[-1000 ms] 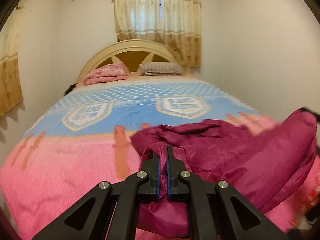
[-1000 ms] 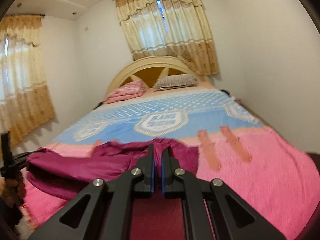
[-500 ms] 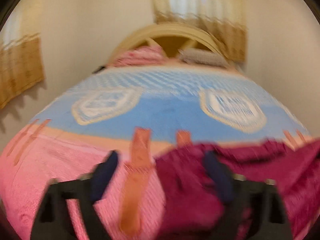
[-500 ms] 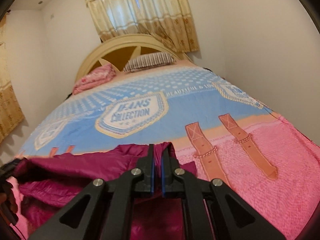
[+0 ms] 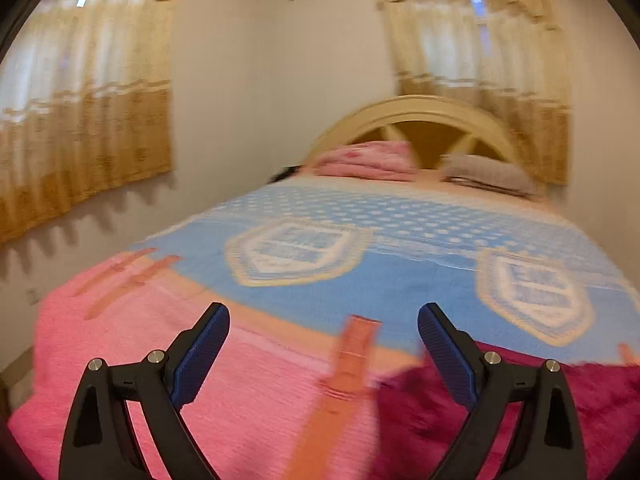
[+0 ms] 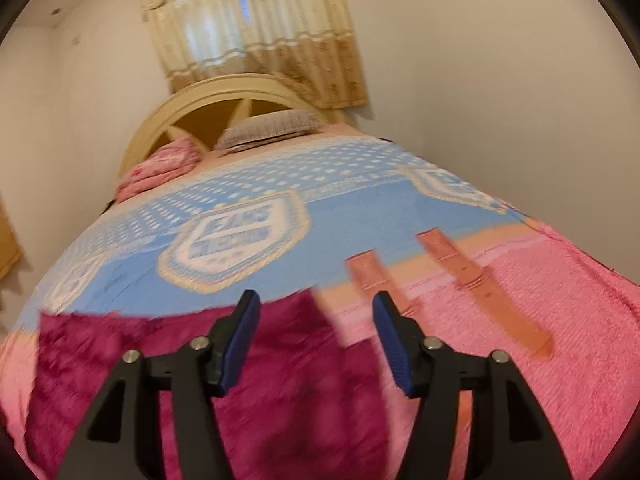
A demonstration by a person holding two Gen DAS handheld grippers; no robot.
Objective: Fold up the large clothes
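A dark magenta garment (image 6: 192,364) lies spread on the near, pink part of the bed; in the left wrist view its left edge (image 5: 420,412) shows at the lower right. My left gripper (image 5: 324,320) is open and empty, above the pink blanket just left of the garment. My right gripper (image 6: 316,308) is open and empty, above the garment's right edge. Both views are motion-blurred.
The bed has a pink and blue blanket (image 5: 320,248) with crest prints and orange strap prints (image 6: 480,276). Pillows (image 6: 272,128) and a cream headboard (image 5: 420,108) are at the far end. Walls and curtained windows (image 5: 80,100) surround the bed.
Both grippers opened and let go of the garment, which now lies flat on the bed. The left gripper swung left and drew back; the right one released last.
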